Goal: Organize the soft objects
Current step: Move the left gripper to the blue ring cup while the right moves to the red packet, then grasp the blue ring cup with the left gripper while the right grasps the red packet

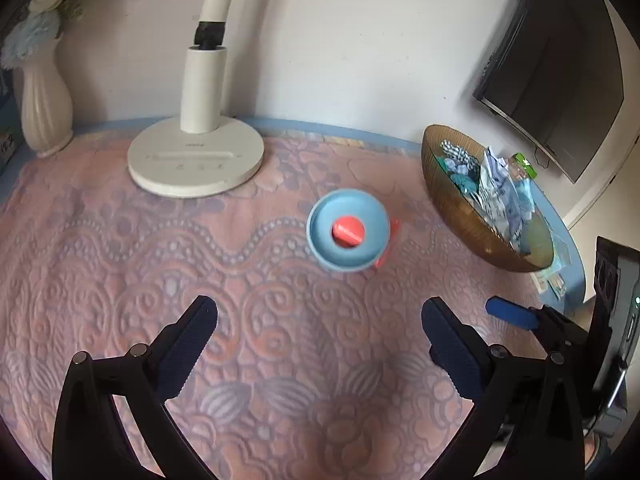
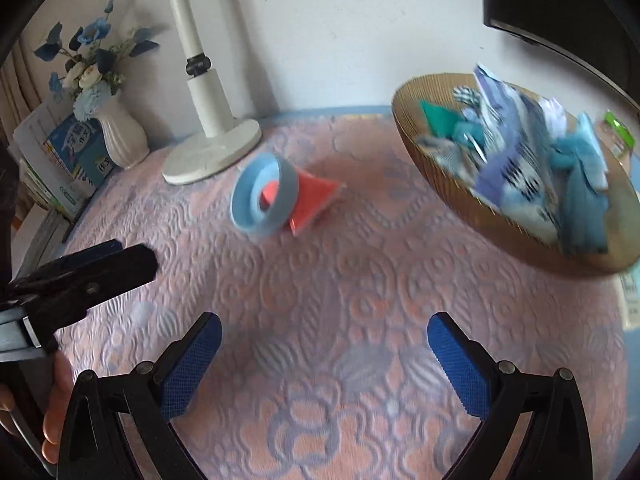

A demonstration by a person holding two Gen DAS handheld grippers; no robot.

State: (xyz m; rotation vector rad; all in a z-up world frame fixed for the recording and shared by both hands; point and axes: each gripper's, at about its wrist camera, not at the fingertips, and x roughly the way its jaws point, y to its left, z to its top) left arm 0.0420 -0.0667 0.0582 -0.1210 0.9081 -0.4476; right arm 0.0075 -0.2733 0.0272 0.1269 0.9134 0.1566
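A light blue ring-shaped soft object (image 1: 349,230) lies on the pink patterned cloth with an orange-red soft piece (image 1: 347,231) showing through its hole. In the right wrist view the blue ring (image 2: 264,195) leans on the orange-red piece (image 2: 313,204). A brown bowl (image 1: 444,184) at the right holds several blue and white soft items (image 1: 500,188); it also shows in the right wrist view (image 2: 512,236). My left gripper (image 1: 319,314) is open and empty, short of the ring. My right gripper (image 2: 324,334) is open and empty, above the cloth.
A white lamp base (image 1: 196,158) stands at the back, with a white vase of blue flowers (image 1: 44,112) and books (image 2: 68,156) to the left. A dark monitor (image 1: 560,76) hangs at the right. The left gripper (image 2: 92,276) shows in the right wrist view.
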